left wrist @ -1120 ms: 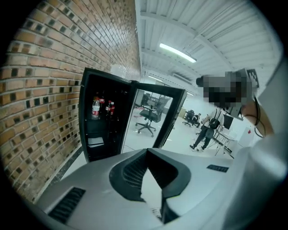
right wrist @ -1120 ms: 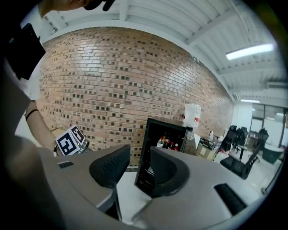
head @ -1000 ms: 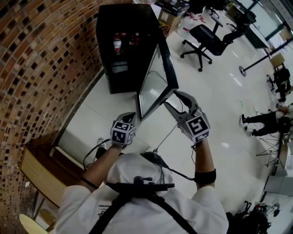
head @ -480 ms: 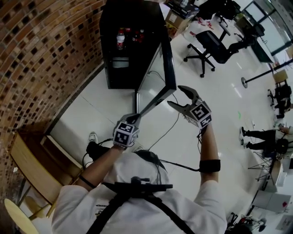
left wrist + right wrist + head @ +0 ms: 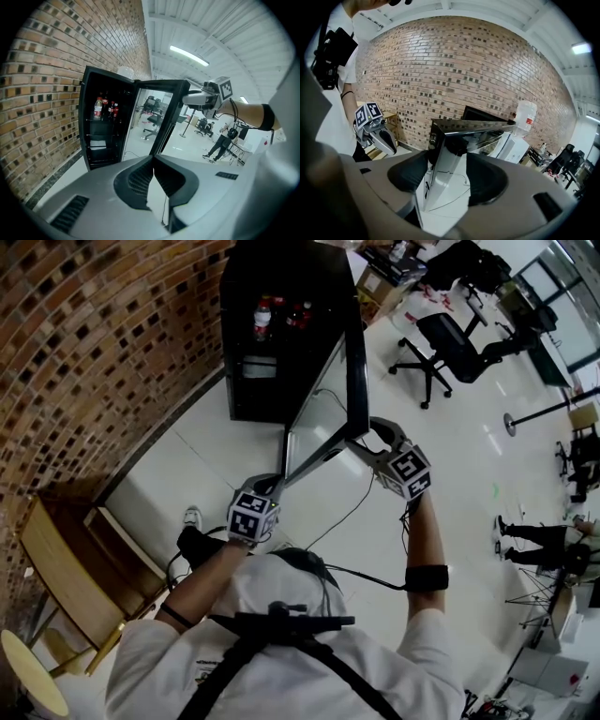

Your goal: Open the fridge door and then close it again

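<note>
The black fridge (image 5: 272, 343) stands against the brick wall with its glass door (image 5: 323, 418) swung wide toward me. Bottles (image 5: 264, 317) sit on its top shelf. My right gripper (image 5: 367, 439) is at the door's free edge. In the right gripper view the door's edge (image 5: 450, 159) stands between the jaws, with a gap on either side. Those jaws have just been closing a little and are open. My left gripper (image 5: 270, 486) is shut on nothing, just below the door's near corner. The left gripper view shows the fridge (image 5: 101, 122) and the right gripper (image 5: 190, 98) beside the door.
A brick wall (image 5: 84, 352) runs along the left. A wooden bench (image 5: 66, 549) is at the lower left, a black office chair (image 5: 450, 343) at the upper right. A cable (image 5: 347, 512) crosses the white floor. A person (image 5: 544, 535) stands far right.
My right gripper has come down and in toward the door's free edge, and its jaws now straddle that edge. The left gripper has shifted slightly and stays shut.
</note>
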Demonstrator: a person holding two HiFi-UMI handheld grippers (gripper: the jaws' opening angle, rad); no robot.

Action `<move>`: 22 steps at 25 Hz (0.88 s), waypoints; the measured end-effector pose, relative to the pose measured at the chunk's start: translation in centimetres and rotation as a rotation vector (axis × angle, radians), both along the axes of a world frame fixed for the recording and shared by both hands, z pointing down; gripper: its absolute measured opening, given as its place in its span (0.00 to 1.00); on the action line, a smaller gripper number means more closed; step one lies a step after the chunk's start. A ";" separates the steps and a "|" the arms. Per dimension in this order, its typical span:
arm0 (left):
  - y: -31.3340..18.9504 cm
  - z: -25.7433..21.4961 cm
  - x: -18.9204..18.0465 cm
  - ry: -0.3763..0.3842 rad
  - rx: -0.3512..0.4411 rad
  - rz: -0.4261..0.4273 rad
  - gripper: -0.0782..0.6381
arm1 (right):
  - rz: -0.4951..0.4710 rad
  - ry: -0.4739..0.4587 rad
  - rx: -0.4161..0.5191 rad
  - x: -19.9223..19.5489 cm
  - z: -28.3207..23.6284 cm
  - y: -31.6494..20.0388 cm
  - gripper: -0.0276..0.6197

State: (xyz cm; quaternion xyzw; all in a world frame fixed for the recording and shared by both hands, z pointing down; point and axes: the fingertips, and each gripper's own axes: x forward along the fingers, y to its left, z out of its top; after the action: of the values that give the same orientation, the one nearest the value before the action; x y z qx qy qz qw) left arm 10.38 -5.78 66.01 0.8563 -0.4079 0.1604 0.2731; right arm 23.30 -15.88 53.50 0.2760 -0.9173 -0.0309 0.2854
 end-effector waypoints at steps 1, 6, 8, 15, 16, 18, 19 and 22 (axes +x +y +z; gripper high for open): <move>-0.1 -0.1 -0.3 0.000 -0.001 -0.004 0.11 | -0.002 -0.002 -0.004 -0.5 -0.1 0.0 0.47; -1.0 -0.7 -2.2 -0.002 0.010 -0.025 0.11 | 0.038 -0.018 -0.035 -3.3 -0.1 -0.2 0.46; -1.3 -1.0 -3.3 -0.003 0.013 -0.032 0.11 | 0.075 -0.039 -0.040 -4.8 0.1 -0.4 0.43; -3.1 -1.9 -9.1 -0.007 0.016 -0.079 0.11 | 0.225 -0.051 -0.034 -11.0 0.3 -2.0 0.43; -3.4 -2.1 -10.0 -0.008 0.017 -0.086 0.11 | 0.247 -0.053 -0.039 -11.9 0.3 -2.3 0.43; -4.2 -2.5 -12.0 -0.012 0.024 -0.098 0.11 | 0.292 -0.055 -0.043 -13.6 0.3 -3.0 0.43; -4.6 -2.8 -13.0 -0.015 0.030 -0.104 0.11 | 0.314 -0.055 -0.044 -14.5 0.3 -3.4 0.43; -5.9 -3.7 -16.0 -0.019 0.043 -0.122 0.11 | 0.382 -0.058 -0.050 -17.3 0.4 -4.8 0.43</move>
State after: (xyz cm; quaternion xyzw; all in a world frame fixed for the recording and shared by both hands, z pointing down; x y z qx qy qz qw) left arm -5.65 -11.65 62.34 0.8340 -0.4653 0.1426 0.2601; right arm 6.05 -20.69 53.87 0.4384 -0.8567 0.0546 0.2662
